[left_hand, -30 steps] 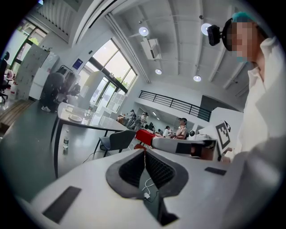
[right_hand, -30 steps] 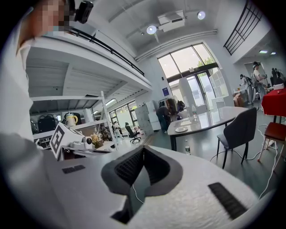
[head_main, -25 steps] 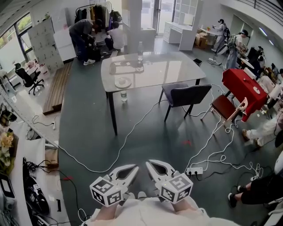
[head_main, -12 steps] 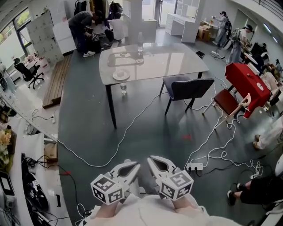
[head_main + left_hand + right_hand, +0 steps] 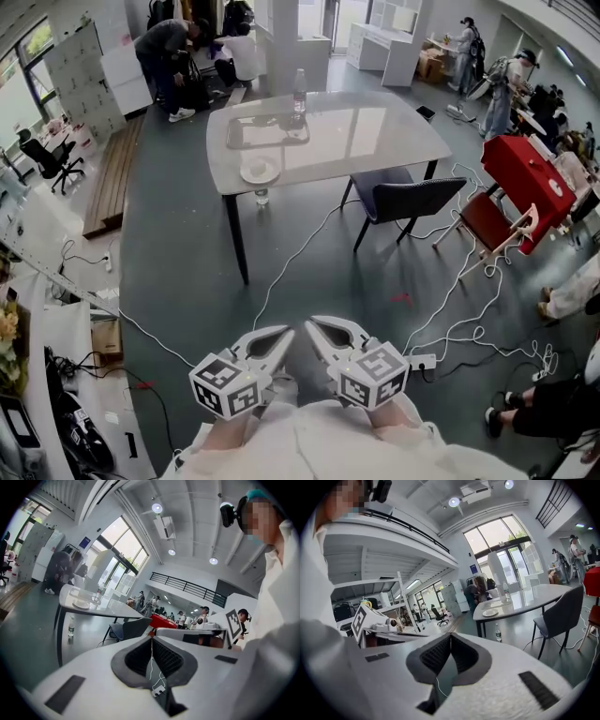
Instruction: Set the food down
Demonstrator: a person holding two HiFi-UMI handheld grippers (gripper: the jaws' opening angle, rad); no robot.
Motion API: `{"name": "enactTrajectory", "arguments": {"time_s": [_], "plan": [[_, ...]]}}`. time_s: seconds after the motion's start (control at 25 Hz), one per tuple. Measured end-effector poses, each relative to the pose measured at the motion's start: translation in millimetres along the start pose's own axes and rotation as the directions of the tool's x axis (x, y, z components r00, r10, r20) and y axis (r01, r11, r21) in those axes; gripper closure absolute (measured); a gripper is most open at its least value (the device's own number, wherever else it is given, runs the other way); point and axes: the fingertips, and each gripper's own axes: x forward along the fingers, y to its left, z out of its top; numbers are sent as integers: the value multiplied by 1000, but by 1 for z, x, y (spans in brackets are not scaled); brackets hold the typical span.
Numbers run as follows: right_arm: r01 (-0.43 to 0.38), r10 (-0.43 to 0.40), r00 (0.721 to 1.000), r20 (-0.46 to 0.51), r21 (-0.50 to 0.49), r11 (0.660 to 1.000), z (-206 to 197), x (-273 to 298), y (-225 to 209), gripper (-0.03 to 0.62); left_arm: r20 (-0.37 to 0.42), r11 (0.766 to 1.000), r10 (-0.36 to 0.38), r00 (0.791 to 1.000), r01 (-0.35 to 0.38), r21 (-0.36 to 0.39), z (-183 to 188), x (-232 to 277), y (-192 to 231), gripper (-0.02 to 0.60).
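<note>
The left gripper (image 5: 284, 333) has its jaws pressed together at the tips with nothing between them. The left gripper view shows this plainly: through the gap behind the closed tips only floor and a white cable appear. The right gripper (image 5: 313, 325) is closed in the same way and empty, as the right gripper view confirms. In the head view the two sit side by side at the bottom centre, tips near each other but apart, each with its marker cube (image 5: 225, 394) just above the person's sleeves (image 5: 309, 450).

Each gripper view catches the other gripper's cube at its inner edge, and the wearer's white sleeve fills the outer side. The head view shows neither of these.

Above the grippers in the head view lies grey floor crossed by white cables (image 5: 281, 272), with a power strip (image 5: 419, 361) at the right. A table (image 5: 375, 141) stands in the upper centre. A plate (image 5: 260, 172) sits near its left edge and a bottle (image 5: 299, 91) stands at its far edge. Another bottle (image 5: 262, 197) stands on the floor under it. A dark chair (image 5: 412, 199) stands at its right.

Neither gripper carries the food, and whether any lies on the plate is too small to tell.

People (image 5: 164, 56) stand at the upper left and upper right. Only the gripper views show the tall windows (image 5: 123, 545) and ceiling lights (image 5: 157, 508).
</note>
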Motion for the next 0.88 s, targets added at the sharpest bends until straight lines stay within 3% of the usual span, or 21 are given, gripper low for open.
{"name": "enactTrajectory", "arguments": {"time_s": [0.44, 0.88], "plan": [[90, -92, 990, 109, 20, 996, 71, 109, -49, 591, -17, 996, -76, 997, 76, 53, 77, 31, 105, 566], [131, -137, 988, 76, 85, 988, 73, 152, -82, 591, -63, 996, -67, 996, 71, 54, 95, 53, 162, 565]]}}
